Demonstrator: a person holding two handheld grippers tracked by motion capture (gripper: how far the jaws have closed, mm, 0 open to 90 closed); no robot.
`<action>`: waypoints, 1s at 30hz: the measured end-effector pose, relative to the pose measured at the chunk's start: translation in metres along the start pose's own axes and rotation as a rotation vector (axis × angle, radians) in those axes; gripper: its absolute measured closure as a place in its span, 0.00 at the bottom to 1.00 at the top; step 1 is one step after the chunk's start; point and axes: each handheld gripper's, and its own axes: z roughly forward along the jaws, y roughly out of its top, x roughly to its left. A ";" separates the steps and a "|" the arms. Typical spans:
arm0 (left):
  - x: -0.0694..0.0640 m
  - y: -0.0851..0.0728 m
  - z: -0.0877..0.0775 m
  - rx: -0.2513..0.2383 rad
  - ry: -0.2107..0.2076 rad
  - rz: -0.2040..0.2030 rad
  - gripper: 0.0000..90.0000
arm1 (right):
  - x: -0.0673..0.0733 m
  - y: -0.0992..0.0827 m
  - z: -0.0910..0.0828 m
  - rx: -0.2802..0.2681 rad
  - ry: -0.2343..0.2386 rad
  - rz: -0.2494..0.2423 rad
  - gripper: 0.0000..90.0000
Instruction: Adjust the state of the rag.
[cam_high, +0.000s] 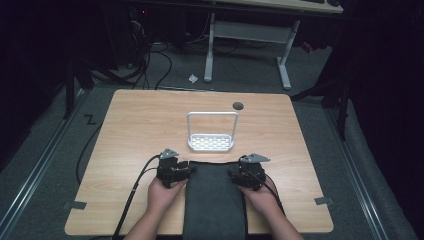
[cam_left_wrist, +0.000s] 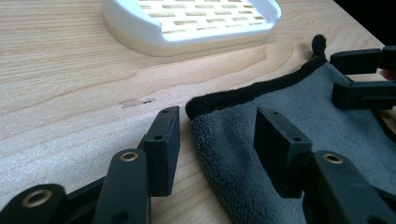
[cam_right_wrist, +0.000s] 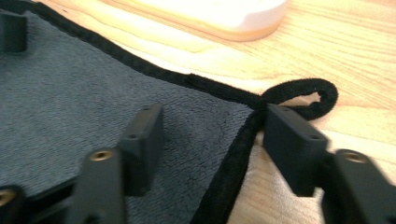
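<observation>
**Both grippers parted at the towel's far corners**

Low in the high view, the dark grey terry towel with black piping (cam_high: 214, 200) lay flat at centre, running off the table's near edge. The left hand (cam_high: 162, 194) came up from the bottom, its left gripper (cam_high: 189, 171) angled inward at the towel's upper-left corner, jaws spread and straddling the hem without pinching it. The right hand (cam_high: 262, 197) mirrored it; the right gripper (cam_high: 233, 175) stood wide apart beside the black hanging loop (cam_right_wrist: 306, 95). The white slotted plastic rack (cam_high: 212, 142) sat just above the towel on the pale wooden table (cam_high: 135, 130).
</observation>
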 end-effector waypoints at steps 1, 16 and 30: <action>-0.001 0.000 0.000 0.004 -0.002 0.007 0.55 | -0.001 0.000 0.001 0.007 0.001 0.010 0.38; -0.003 0.000 0.003 0.042 -0.041 0.037 0.78 | 0.010 -0.005 0.000 -0.025 0.059 -0.015 0.82; -0.004 -0.001 -0.002 -0.011 -0.051 0.060 0.92 | 0.012 -0.006 -0.008 -0.078 0.062 -0.035 0.87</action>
